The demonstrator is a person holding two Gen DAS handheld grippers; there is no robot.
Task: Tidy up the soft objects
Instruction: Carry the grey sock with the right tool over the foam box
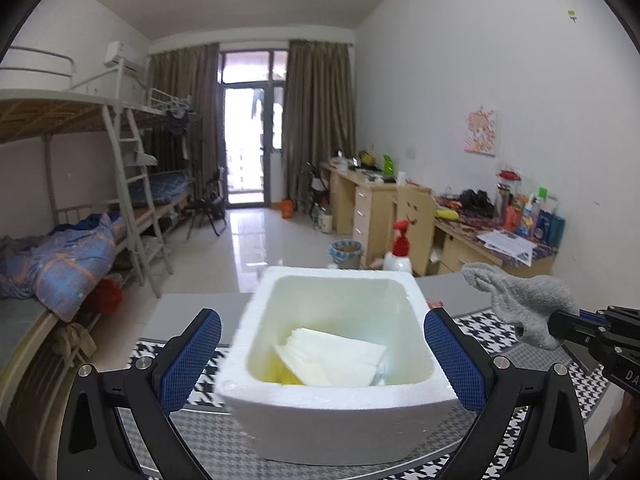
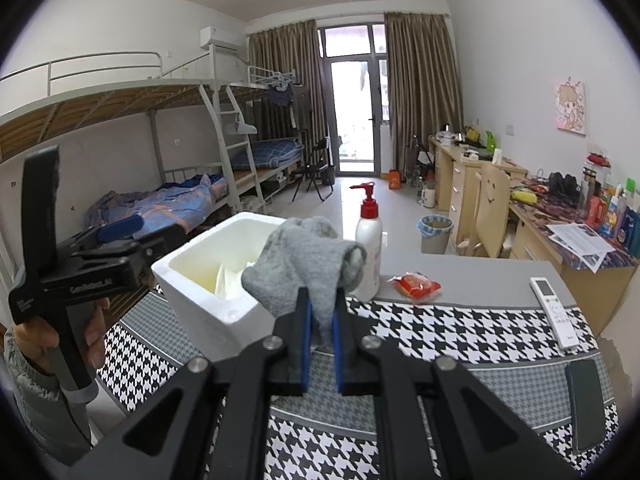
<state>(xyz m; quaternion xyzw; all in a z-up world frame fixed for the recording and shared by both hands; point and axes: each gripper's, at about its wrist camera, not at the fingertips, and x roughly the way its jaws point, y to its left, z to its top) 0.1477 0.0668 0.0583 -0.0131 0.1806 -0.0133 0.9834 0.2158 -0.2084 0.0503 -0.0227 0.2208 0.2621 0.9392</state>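
A white foam box (image 1: 332, 432) stands on the houndstooth table cover, and my left gripper (image 1: 320, 320) is open wide, its blue pads (image 1: 192, 360) on either side of the box without touching it. Inside lie a folded white cloth (image 1: 336, 356) and something yellow (image 1: 286, 378) beneath it. My right gripper (image 2: 322, 312) is shut on a grey sock (image 2: 308, 256), held up just right of the box (image 2: 208, 304). The left wrist view shows that sock (image 1: 524, 300) hanging off the right gripper (image 1: 560, 320) at the right edge. A hand (image 2: 44, 344) holds the left gripper (image 2: 132, 236).
Behind the box stands a white pump bottle with a red top (image 2: 368, 248). On the table (image 2: 440, 332) lie a red packet (image 2: 416, 286), a white remote (image 2: 554, 312) and a dark phone (image 2: 586, 404). Bunk beds are on the left and desks along the right wall.
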